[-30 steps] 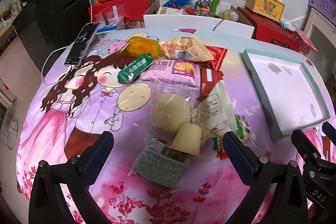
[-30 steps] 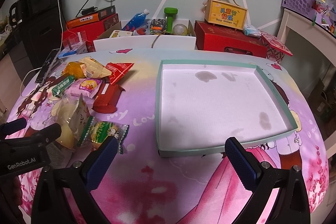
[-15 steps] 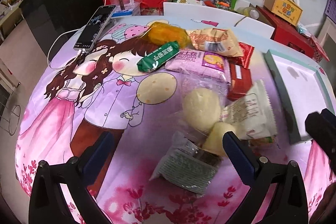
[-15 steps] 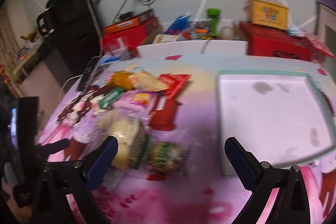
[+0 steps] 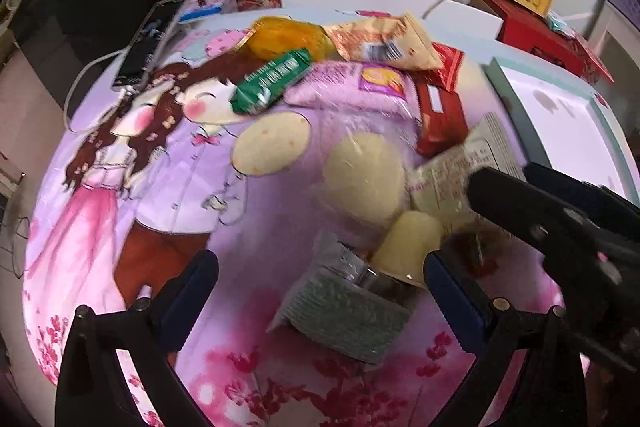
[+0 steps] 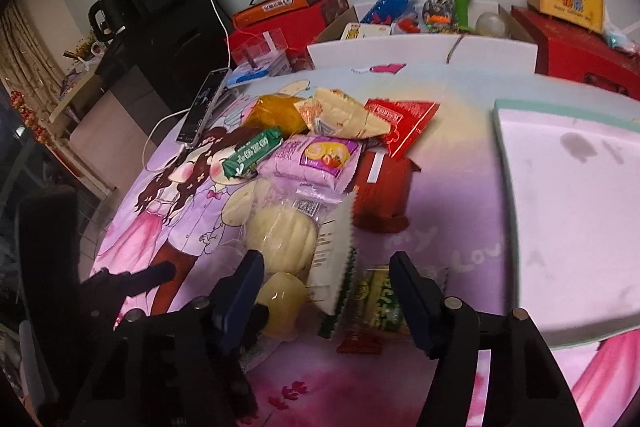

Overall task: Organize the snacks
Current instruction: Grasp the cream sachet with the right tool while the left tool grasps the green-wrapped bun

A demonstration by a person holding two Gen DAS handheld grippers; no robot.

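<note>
The right tongs (image 6: 326,291), jaws closing around the white serrated-edged plastic packet (image 6: 334,267), apparently not yet pinching it, could also nip the pale yellow jelly cup (image 6: 280,301) beside its left pad, while the left tongs (image 5: 320,297) hang wide open, empty.

Dim, motion-blurred; dark fisheye corners

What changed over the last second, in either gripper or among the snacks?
The right gripper swung from in front of the tray over to the snack pile; its jaws are closing around the white serrated packet, not yet pressing it. The left gripper eased lower toward the grey-green packet, still open and empty. No snack has moved; the tray remains empty.
</note>
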